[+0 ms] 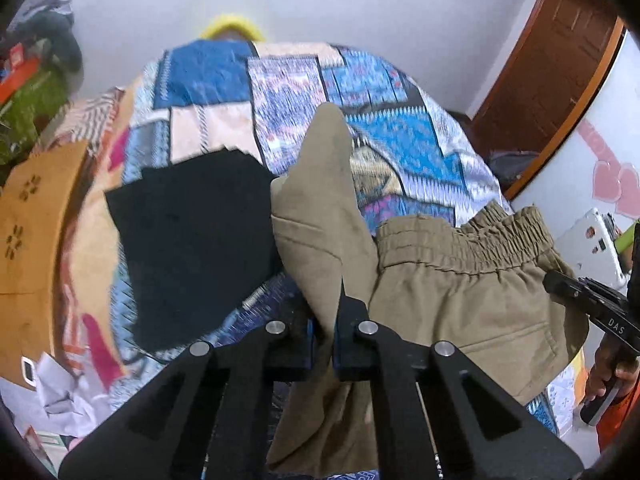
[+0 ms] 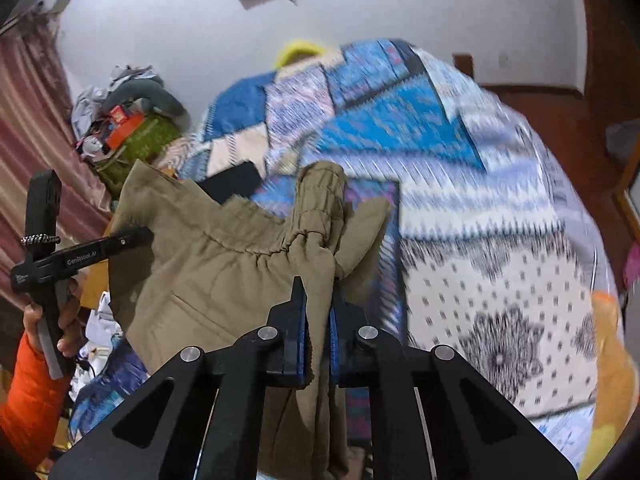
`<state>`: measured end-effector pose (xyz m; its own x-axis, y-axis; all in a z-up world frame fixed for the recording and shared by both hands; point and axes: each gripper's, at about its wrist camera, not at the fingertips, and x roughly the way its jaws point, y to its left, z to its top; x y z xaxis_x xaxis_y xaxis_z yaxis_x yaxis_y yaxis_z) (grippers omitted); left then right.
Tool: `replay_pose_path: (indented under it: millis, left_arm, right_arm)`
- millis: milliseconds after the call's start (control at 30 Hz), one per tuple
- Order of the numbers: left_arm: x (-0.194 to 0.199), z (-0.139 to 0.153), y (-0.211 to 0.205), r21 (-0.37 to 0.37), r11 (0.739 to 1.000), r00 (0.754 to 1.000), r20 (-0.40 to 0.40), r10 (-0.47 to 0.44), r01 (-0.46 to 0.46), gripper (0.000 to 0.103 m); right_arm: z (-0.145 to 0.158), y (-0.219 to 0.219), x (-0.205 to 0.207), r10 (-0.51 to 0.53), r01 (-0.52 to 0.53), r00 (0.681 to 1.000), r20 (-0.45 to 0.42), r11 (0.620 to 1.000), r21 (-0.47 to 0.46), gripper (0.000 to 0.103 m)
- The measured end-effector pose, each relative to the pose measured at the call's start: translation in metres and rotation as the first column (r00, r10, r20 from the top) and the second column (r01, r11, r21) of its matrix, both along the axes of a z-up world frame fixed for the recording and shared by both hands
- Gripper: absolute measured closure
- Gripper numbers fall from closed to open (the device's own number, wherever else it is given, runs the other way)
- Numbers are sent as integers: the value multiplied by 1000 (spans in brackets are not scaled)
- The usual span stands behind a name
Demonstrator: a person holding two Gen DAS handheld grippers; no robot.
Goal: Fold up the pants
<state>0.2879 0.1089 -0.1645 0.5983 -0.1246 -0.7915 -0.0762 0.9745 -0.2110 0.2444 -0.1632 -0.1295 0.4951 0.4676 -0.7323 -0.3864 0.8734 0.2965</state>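
Note:
Khaki pants with an elastic waistband hang above the bed, stretched between both grippers. My left gripper is shut on a fold of the khaki cloth, which rises in a peak beyond its fingers. My right gripper is shut on the bunched waistband of the pants. In the left wrist view the right gripper comes in from the right edge at the far end of the waistband. The left gripper shows at the left of the right wrist view, held by a hand in an orange sleeve.
A patchwork blue and white bedspread covers the bed below. A folded black garment lies on it to the left. A pile of clothes and boxes sits at the far left, an orange board at the bed's left side, a brown door at the right.

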Motion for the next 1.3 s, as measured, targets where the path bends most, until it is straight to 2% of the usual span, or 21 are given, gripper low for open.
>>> replay_pose_path:
  millis: [167, 367, 633, 833, 1033, 1167, 1233, 1300]
  left_arm:
    - [-5, 27, 29, 27, 998, 996, 62, 57, -59, 96]
    - [-6, 43, 75, 45, 988, 985, 103, 142, -147, 96]
    - [16, 32, 137, 75, 963, 964, 85, 252, -259, 96]
    - [43, -4, 171, 108, 947, 953, 38, 301, -303, 96]
    - [65, -71, 197, 82, 942, 940, -78, 333, -326, 96]
    - [70, -117, 205, 92, 941, 926, -172, 336, -325, 95]
    - [67, -134, 208, 89, 942, 918, -213, 335, -324, 91]
    - [61, -147, 212, 91, 940, 910, -236, 340, -328, 82]
  right_arm:
    - [24, 34, 12, 41, -41, 997, 68, 999, -3, 96]
    - [36, 82, 44, 105, -103, 988, 110, 995, -17, 96]
    - [28, 151, 81, 195, -189, 972, 132, 981, -51, 96]
    - [2, 200, 115, 233, -225, 968, 96, 970, -89, 96]
    - [-34, 228, 136, 267, -255, 963, 48, 952, -166, 96]
    - [-68, 231, 145, 263, -265, 964, -40, 933, -245, 95]
    - [-83, 229, 145, 250, -262, 965, -80, 916, -304, 94]
    - [-92, 226, 142, 248, -265, 964, -92, 901, -343, 87]
